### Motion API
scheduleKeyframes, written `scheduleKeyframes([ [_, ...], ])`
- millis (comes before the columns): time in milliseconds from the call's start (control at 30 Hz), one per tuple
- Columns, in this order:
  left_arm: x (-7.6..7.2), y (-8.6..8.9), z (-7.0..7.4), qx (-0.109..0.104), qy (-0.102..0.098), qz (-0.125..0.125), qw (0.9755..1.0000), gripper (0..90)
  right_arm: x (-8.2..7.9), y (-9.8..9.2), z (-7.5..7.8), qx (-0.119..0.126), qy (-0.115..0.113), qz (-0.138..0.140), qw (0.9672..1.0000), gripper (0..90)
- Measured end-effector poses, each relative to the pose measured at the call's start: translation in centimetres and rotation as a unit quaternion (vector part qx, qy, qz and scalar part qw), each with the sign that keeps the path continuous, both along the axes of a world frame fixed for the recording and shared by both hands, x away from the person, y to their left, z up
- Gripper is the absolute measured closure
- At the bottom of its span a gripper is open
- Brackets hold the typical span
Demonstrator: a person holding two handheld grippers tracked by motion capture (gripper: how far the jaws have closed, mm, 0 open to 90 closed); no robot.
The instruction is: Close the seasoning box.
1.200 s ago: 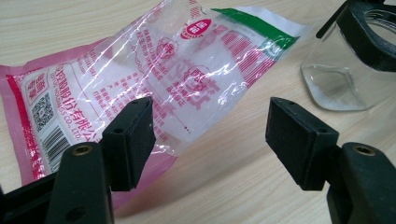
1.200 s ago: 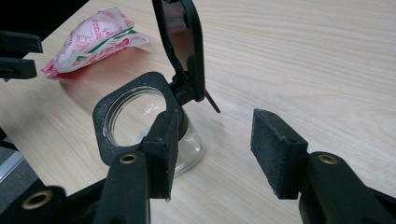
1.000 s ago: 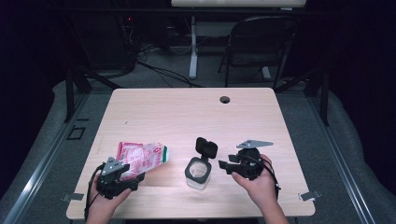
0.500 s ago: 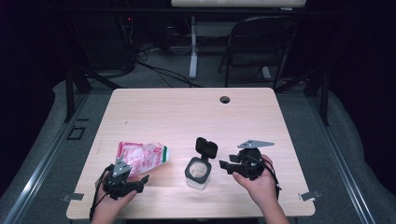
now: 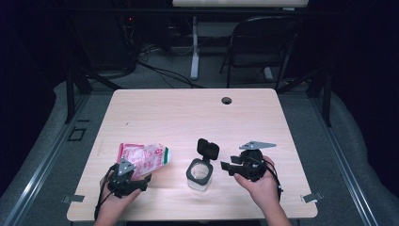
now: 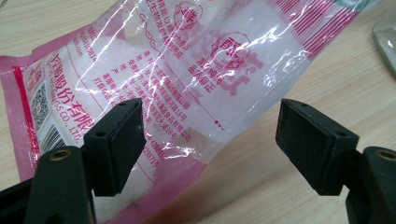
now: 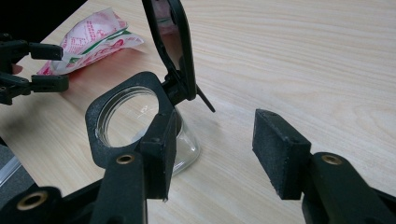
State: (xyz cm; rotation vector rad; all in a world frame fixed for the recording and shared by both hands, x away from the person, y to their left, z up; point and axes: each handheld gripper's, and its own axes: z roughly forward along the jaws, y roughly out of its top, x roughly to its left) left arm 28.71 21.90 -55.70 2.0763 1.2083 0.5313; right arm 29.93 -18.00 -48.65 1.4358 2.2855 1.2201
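Item 1, left gripper [image 5: 141,182]: at the near left edge of the table [image 5: 188,113], jaws spread wide, having just been opening. Nothing is pinched; in the left gripper view the pads stand either side of the near end of the pouch without pressing it.

Item 2, pink-and-clear plastic pouch [image 6: 187,79]: lies flat on the table just beyond the left gripper, printed face up, pale contents showing through the film. Judged light, soft and crinkly, with a glossy skin likely to slip. The contents look crumbly, so a hard squeeze over the middle may crush them. Best hold: the flat sealed pink border at the near end, where the film is doubled and empty.

Item 3, right gripper [image 5: 225,165]: near right of the table, jaws apart, holding nothing, aimed at the jar.

Item 4, clear jar [image 7: 140,135]: stands upright between the two grippers, its black hinged lid [image 7: 170,42] tipped open. Judged rigid, smooth, possibly breakable; the black collar offers the surest purchase.
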Motion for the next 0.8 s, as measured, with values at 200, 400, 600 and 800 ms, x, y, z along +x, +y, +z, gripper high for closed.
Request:
scheduleKeyframes([
  [200,0.33,-0.44,-0.22,0.009,-0.005,0.003,0.9999,24.1,0.02,-0.13,0.01,0.001,-0.001,0.0,1.0,49.9],
  [400,0.47,-0.56,-0.41,0.012,-0.014,0.01,0.9998,26.8,-0.02,-0.15,0.09,0.007,-0.001,-0.001,1.0,49.9],
  [600,0.42,-0.34,-0.61,0.014,-0.025,0.021,0.9994,35.6,0.01,-0.23,0.0,0.007,-0.003,-0.003,1.0,49.9],
  [800,0.4,0.0,-0.76,0.016,-0.029,0.02,0.9992,48.0,0.03,-0.33,0.0,0.009,-0.005,-0.004,0.9999,49.9],
])
